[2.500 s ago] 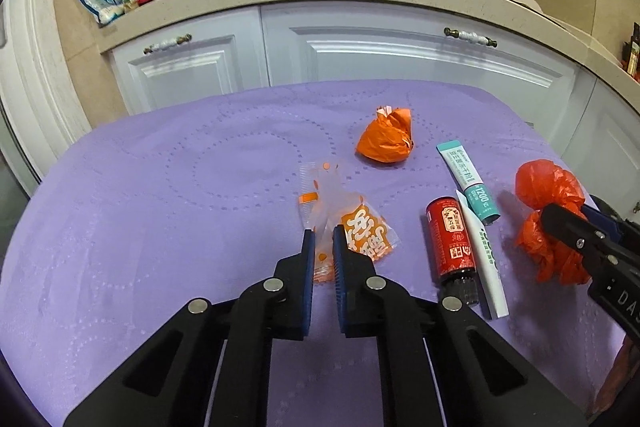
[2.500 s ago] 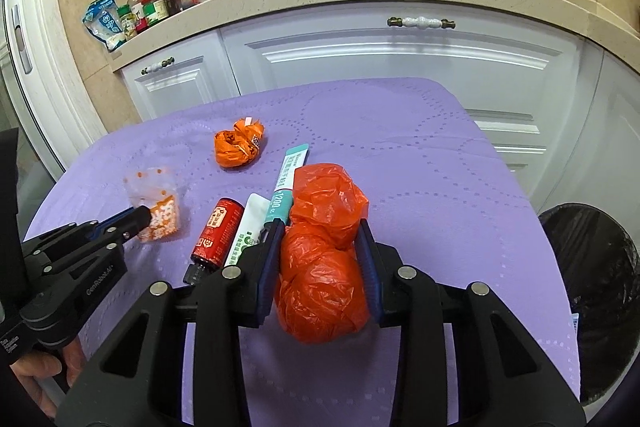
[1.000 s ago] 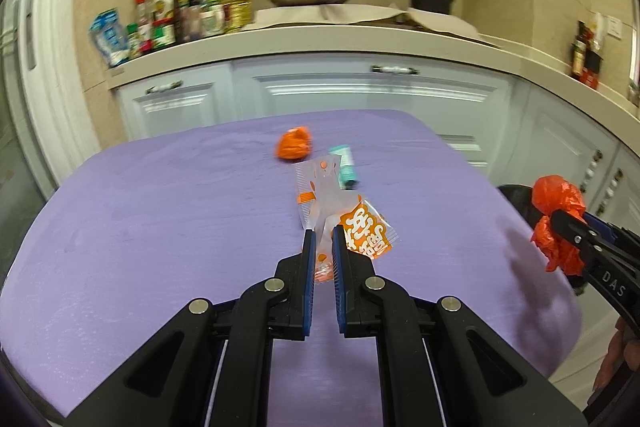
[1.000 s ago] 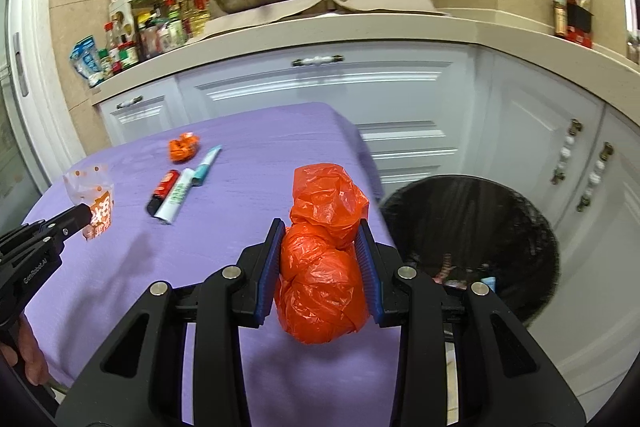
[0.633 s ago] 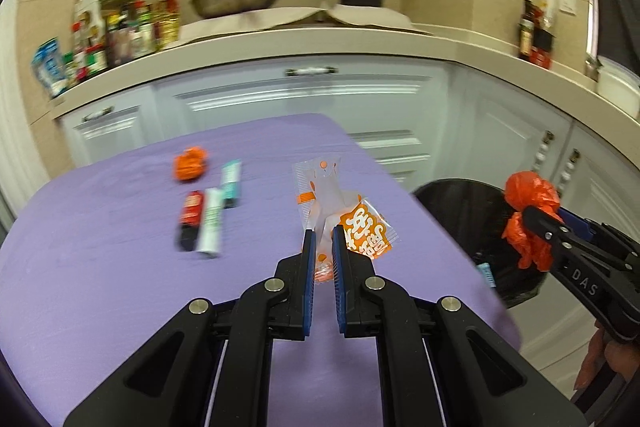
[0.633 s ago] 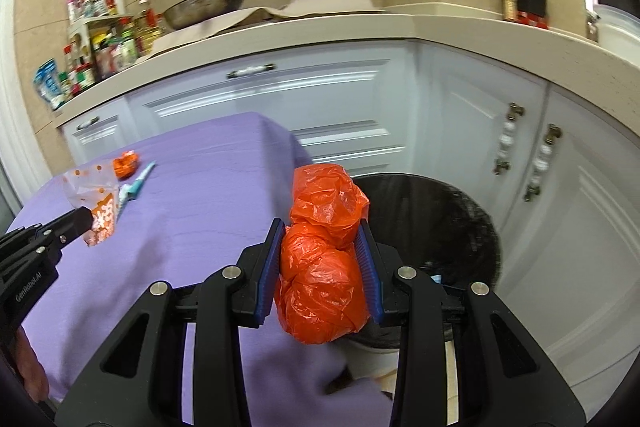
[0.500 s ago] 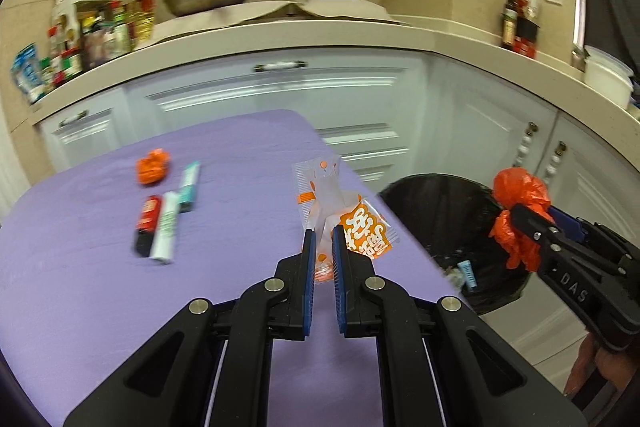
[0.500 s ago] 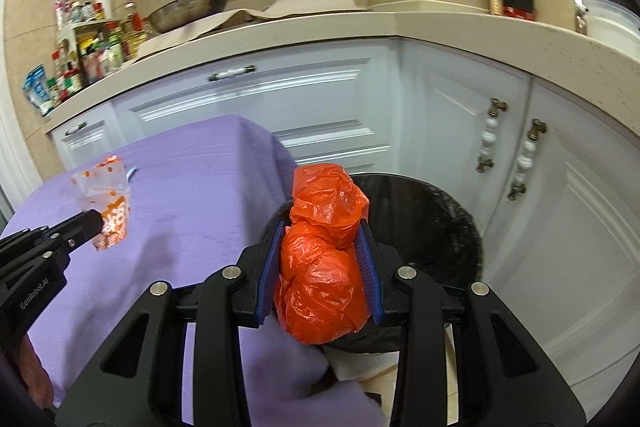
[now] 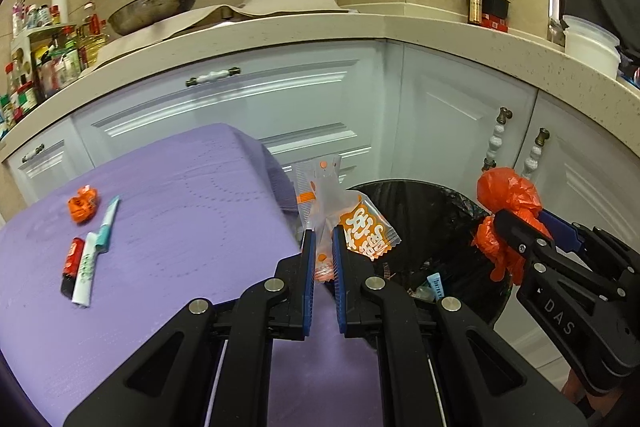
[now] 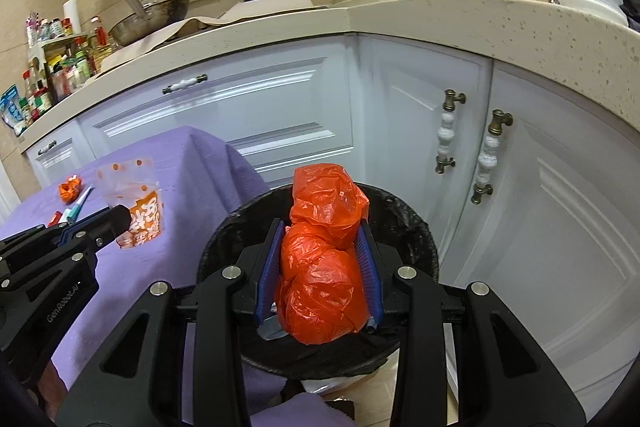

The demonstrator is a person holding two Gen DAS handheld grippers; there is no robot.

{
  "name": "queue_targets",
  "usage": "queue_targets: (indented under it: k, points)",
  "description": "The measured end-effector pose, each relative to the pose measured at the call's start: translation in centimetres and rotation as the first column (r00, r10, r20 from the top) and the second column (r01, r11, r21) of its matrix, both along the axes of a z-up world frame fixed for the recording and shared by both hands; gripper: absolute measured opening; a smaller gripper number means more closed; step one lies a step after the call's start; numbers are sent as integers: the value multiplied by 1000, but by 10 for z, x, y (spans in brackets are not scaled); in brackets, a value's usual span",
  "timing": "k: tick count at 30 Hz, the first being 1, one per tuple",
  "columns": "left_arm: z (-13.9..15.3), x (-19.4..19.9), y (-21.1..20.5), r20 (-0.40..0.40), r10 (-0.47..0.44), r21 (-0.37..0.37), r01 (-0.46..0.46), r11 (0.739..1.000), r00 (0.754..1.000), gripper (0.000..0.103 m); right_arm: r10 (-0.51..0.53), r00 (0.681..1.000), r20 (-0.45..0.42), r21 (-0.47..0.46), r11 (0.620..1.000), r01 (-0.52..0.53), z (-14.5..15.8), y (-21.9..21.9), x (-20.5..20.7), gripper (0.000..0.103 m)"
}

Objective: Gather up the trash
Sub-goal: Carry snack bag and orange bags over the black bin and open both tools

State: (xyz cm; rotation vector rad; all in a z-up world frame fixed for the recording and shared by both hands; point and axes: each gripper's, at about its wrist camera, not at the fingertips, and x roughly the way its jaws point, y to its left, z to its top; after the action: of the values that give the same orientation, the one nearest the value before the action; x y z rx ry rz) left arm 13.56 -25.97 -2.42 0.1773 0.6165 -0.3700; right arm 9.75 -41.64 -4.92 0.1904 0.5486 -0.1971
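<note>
My left gripper (image 9: pixel 321 243) is shut on a clear-and-orange snack wrapper (image 9: pixel 352 219) and holds it in the air at the right edge of the purple table (image 9: pixel 160 227), beside the black bin (image 9: pixel 448 211). My right gripper (image 10: pixel 320 239) is shut on a crumpled orange plastic bag (image 10: pixel 324 267) and holds it directly over the open black bin (image 10: pixel 416 227). The bag also shows in the left wrist view (image 9: pixel 506 193), and the wrapper in the right wrist view (image 10: pixel 136 203).
On the purple table lie a crumpled orange wrapper (image 9: pixel 82 203), a teal tube (image 9: pixel 107 225), a white tube (image 9: pixel 85 273) and a small red bottle (image 9: pixel 72 261). White cabinets (image 10: pixel 440 107) and a counter stand close behind the bin. Some trash lies inside the bin (image 9: pixel 434 285).
Both grippers have swung right from over the table to the bin, each still holding its trash. The orange bag now hangs over the bin opening.
</note>
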Motion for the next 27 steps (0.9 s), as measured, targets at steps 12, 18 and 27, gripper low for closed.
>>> queue_targets:
  k: [12, 18, 27]
  points:
    - [-13, 19, -33, -24, 0, 27, 1, 1000, 1000, 10, -30, 1000, -3, 15, 999, 30, -7, -22, 16, 35]
    - [-18, 24, -43, -30, -2, 37, 3, 999, 1000, 10, -37, 999, -5, 24, 999, 37, -11, -28, 23, 35]
    - [-22, 38, -48, -62, 22, 21, -21, 1000, 998, 27, -55, 998, 0, 17, 998, 55, -15, -32, 33, 48]
